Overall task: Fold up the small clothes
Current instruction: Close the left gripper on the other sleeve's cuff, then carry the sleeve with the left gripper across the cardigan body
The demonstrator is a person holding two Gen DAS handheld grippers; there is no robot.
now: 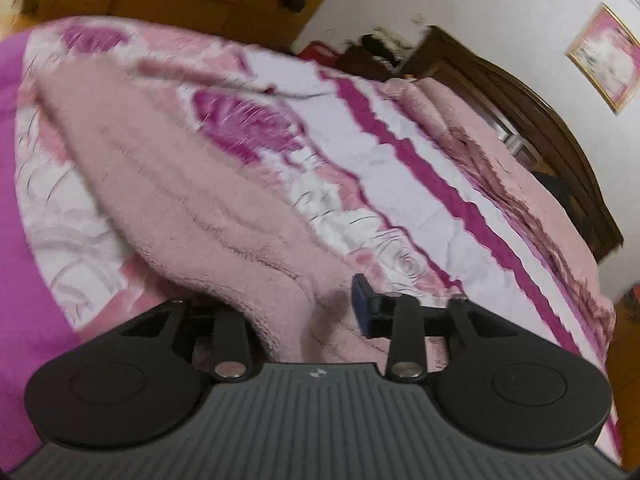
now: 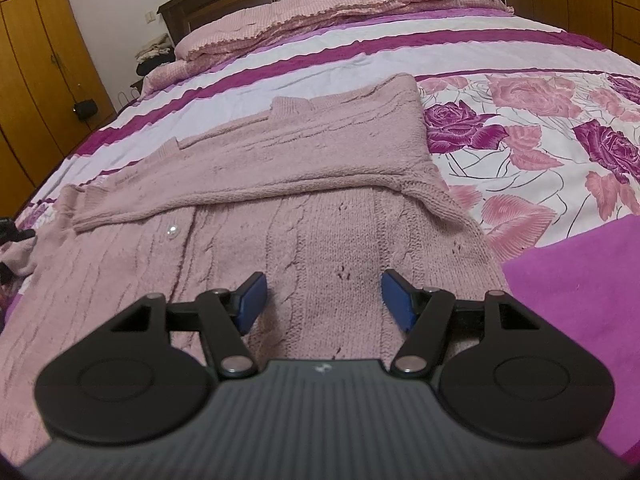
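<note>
So we are partway into the fold. Our dusty-pink cable-knit cardigan (image 2: 256, 216) lies flat on the rose-printed white, pink and magenta bedspread (image 2: 540, 128), its body towards us and one long sleeve (image 2: 304, 152) already laid crosswise over the chest, just above a pearl-like button (image 2: 173, 233). We judge that sleeve fold done.

In the left wrist view, our left gripper (image 1: 304, 308) is pinched on a bunched edge of the same pink knit (image 1: 192, 200). The wool rises up between the jaws and hides the left pad, while the blue right pad (image 1: 362, 304) presses into the cloth. The picture is blurred, so we cannot tell which part of the cardigan this is. It looks like the edge on the cardigan's left side.

Our right gripper (image 2: 322, 300) hangs over the lower body of the cardigan with its blue pads (image 2: 252, 300) well apart, wool showing between them but nothing gripped.

What seems left: bring the held part across, then fold the body up into a compact packet and smooth it.

As for writing, we find only a tiny pale emblem on each gripper's ribbed grey housing (image 2: 320, 400), too small to read. No labels show on the cardigan or the bedding.
</note>
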